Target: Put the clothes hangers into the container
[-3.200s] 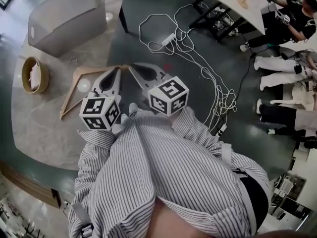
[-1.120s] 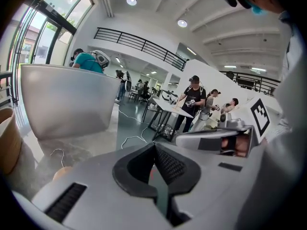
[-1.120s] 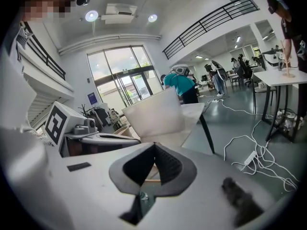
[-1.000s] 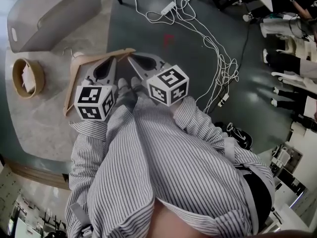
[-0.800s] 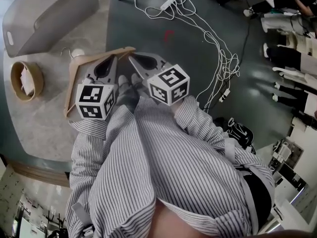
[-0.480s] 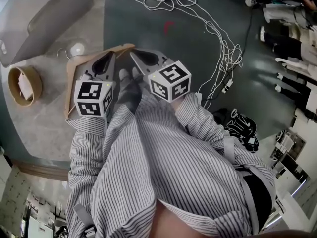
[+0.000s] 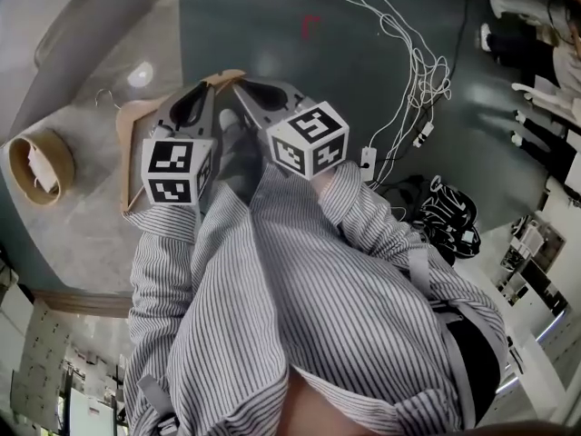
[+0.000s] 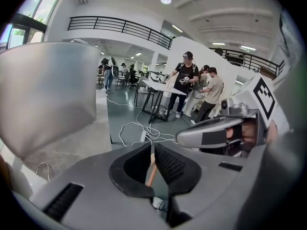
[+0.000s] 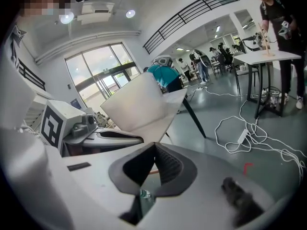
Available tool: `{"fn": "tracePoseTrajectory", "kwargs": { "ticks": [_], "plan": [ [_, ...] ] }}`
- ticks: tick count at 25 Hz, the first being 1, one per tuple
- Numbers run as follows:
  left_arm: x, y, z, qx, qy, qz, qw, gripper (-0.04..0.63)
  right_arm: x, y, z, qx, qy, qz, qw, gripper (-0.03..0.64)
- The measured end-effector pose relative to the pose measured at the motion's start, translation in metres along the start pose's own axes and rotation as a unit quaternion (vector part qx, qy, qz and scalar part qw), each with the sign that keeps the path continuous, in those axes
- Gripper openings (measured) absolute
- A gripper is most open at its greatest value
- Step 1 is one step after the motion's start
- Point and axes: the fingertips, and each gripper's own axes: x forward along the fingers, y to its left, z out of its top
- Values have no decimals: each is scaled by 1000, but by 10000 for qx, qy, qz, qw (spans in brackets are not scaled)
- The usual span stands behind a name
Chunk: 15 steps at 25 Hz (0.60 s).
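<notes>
Left gripper (image 8: pixel 152 150) is seen clamped shut on a thin strip of the wooden hanger (image 7: pixel 121 157). The right gripper (image 9: pixel 154 150) is pinched on the same hanger, so it's held by both, with the tips nearly meeting at its top bar. The rest of the hanger is spread out left of the tongs, over the table (image 7: pixel 73 234). Whether it's touching the top can't be told. The grey container (image 7: pixel 77 25) is parked up-left, well apart from the hanger, and a small round basket (image 7: pixel 32 166) is sat nearby. The table edge is found right by the tips. Open floor strewn with cables (image 7: pixel 408 71) is left on the right.
</notes>
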Motion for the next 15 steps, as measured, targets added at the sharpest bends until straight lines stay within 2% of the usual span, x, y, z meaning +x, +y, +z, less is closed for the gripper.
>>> {"fn": "tracePoseTrajectory", "kwargs": {
  "ticks": [10,13,15],
  "plan": [
    [15,6,-15,560,402,-172,9975,16,12,-7,-12,187,154,30,9997,15],
    [22,6,-18,774,541,-208,9953,86,13,-10,-17,277,185,-1,9994,14],
    [26,8,-20,944,629,-169,9934,92,13,-10,-19,340,179,-8,9993,14]
  ]
}}
